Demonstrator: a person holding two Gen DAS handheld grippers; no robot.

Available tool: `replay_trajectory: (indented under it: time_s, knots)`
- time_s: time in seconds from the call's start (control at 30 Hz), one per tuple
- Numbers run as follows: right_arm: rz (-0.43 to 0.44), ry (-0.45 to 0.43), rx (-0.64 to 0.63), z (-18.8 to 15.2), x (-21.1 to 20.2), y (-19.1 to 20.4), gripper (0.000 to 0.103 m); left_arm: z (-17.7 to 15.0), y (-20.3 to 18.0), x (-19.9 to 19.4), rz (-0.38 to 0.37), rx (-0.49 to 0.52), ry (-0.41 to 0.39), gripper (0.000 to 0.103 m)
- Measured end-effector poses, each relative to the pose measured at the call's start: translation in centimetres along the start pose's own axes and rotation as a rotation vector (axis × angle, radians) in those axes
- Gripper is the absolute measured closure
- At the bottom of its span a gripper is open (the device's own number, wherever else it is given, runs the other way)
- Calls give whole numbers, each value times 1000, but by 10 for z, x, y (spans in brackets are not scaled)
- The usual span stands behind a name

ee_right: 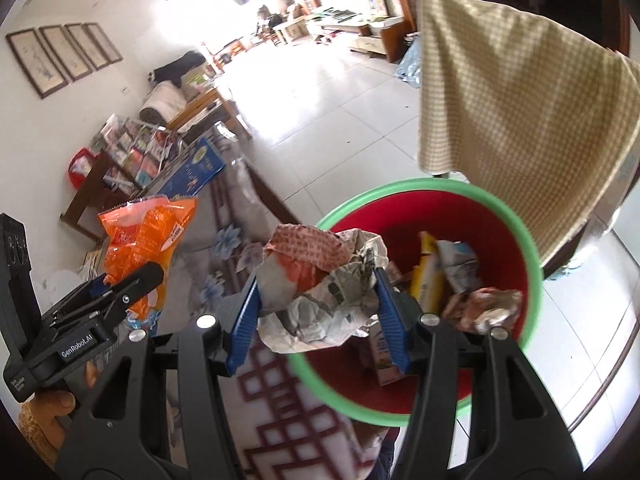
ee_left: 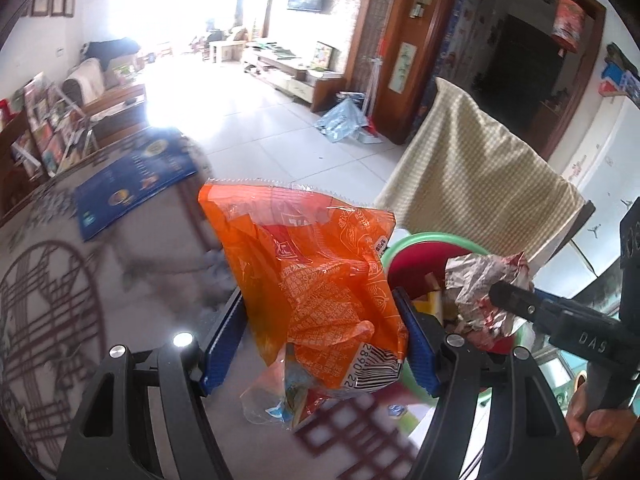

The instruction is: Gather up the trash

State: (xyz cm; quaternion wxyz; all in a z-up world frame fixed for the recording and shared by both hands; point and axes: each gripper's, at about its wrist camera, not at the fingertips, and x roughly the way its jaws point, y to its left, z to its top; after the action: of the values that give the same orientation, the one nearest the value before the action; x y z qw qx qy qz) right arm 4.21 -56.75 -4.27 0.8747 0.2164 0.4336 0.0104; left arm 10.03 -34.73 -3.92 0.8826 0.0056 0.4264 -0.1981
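Note:
My left gripper [ee_left: 320, 344] is shut on an orange snack bag [ee_left: 316, 272], its blue pads pressing both sides; the bag hangs over the table edge. In the right wrist view the same orange bag [ee_right: 140, 240] and left gripper [ee_right: 116, 284] show at the left. My right gripper [ee_right: 316, 312] is shut on a crumpled paper wrapper [ee_right: 320, 292], held above the near rim of a red bin with a green rim [ee_right: 532, 256]. The left wrist view shows that crumpled wrapper [ee_left: 480, 292] over the bin [ee_left: 416, 240], which holds several pieces of trash.
A patterned tablecloth [ee_left: 60, 300] covers the table, with a blue booklet [ee_left: 132, 188] at its far side. A checked cloth [ee_right: 520, 112] hangs over a chair back just behind the bin. Beyond lies a tiled floor [ee_left: 260, 120]. A hand [ee_left: 600, 424] holds the right gripper's handle.

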Motion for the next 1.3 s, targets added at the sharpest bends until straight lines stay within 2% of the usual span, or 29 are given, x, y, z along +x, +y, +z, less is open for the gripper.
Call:
replay_trajectory:
  time_s: [0.23,0.53,0.6,0.67,0.7,0.8,0.9,1.03,1.1,1.17,1.2,1.23,1.3]
  knots:
    - [-38,-22,74,6,-9,-37,50,12,-44,29,-78,57,45,35]
    - [-75,-21,129,2,-17,-64,50,14,-76,50,-121,120,84,32]
    - [-79,-20,137,1,-18,-66,42,15,-80,51,-129,122,84,26]
    - [-86,-23,152,1,-20,-69,25,18,-80,50,-133,113,78,18]
    - [-86,-27,159,2,-20,-71,23,19,-80,48,-132,106,69,14]
    - [-91,-38,158,2,-24,-70,18,21,-76,39,-121,96,36,10]
    - [-95,-61,126,3,-29,-59,5,25,-67,21,-86,89,-30,8]
    - [-96,-99,50,6,-35,-33,5,29,-50,-8,-22,53,-133,8]
    - [-132,-132,-3,7,-39,-18,5,28,-35,-29,3,16,-200,8]
    - [-191,-201,-83,4,-47,6,5,27,-24,-49,28,-11,-267,8]
    - [-193,-228,-112,2,-51,14,5,26,-18,-60,43,-21,-307,8]
    - [-193,-279,-157,-2,-58,29,5,23,-10,-78,79,-35,-377,8]
    - [-212,-395,-224,-10,-74,53,5,17,0,-99,138,-49,-465,8]
